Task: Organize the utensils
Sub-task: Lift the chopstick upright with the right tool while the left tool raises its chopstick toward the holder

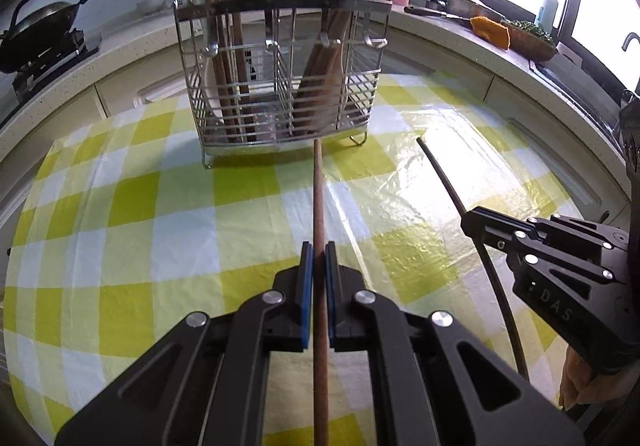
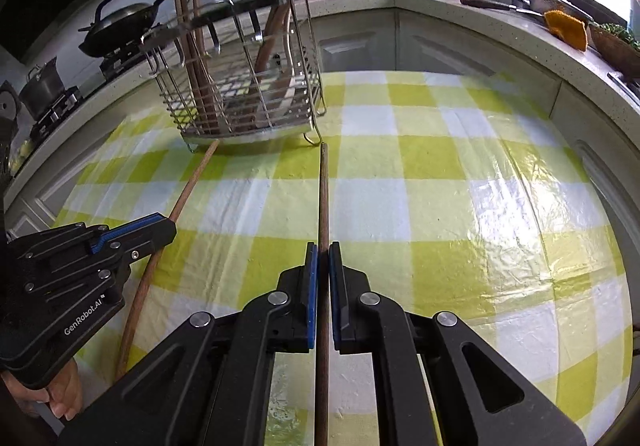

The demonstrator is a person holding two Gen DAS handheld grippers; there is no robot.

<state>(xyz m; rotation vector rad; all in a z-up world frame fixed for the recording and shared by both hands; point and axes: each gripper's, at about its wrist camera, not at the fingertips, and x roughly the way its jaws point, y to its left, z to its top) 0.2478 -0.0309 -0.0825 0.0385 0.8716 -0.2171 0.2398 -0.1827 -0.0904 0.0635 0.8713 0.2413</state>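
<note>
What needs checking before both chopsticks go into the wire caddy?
1. Left tongs shut on a brown wooden chopstick: ok.
2. Right tongs shut on a second brown wooden chopstick: ok.
3. Both sticks point toward the steel wire utensil caddy: ok.
4. Caddy upright on the yellow-checked tablecloth: ok.
5. Free slot: middle compartment looks empty, not certain: cannot tell.
6. Chopstick tips clear of the cloth: cannot tell.

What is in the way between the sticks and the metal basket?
Nothing visible. Each gripper, left and right, is shut on a chopstick, and only bare checked tablecloth lies before the wire basket.
</note>
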